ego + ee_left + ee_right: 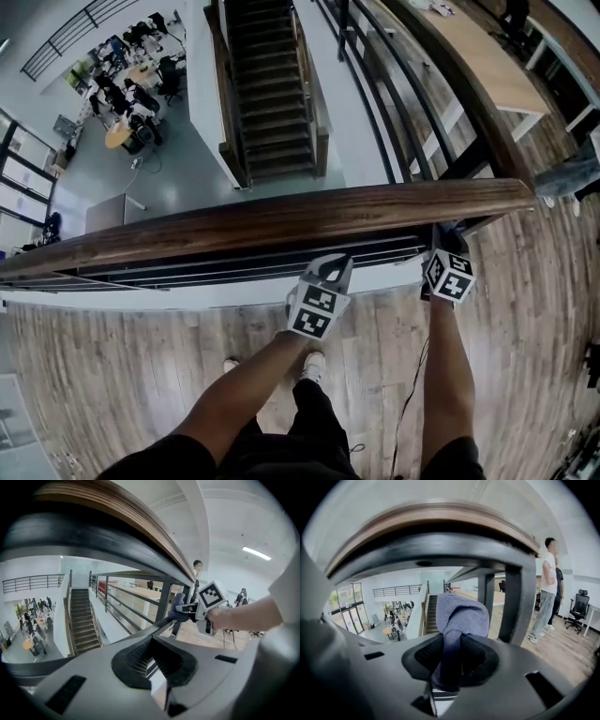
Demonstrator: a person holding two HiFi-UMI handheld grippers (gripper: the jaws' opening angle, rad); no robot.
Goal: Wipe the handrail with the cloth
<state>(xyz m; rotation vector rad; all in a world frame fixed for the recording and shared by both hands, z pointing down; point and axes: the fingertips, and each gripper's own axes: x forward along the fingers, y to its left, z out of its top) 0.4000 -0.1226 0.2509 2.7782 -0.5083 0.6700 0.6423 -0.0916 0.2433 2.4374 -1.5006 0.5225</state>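
The blue-grey knitted cloth (461, 616) sits in the centre of the right gripper view, folded into a rounded wad. Your right gripper (450, 653) has its jaws pinching the wad's lower part, and the free end bulges up past the tips. It points at the underside of the long brown wooden handrail (281, 220), with a strip of background showing between cloth and rail, so the two are apart. In the head view the rail crosses the middle of the frame, and both grippers hang just below it on your side, over the wood-plank floor (112, 375).

The wipe itself looks not yet begun. To do it well, I'd lift the right gripper over the rail's near edge and turn it so the bulging end of the cloth, not the grey jaw tips, meets the rounded top. Press lightly and draw along the grain in one long pass. Only a small wad sticks out, so tilt it to cover the top and then the sides.

Hold the pinch firm. Beyond the rail the floor drops away to the dark staircase (272, 94) at upper centre, and a loosened cloth could fall there.

Your left gripper (152, 660) has its jaws pressed together on nothing. Hold it clear of the dark metal post (520, 606).
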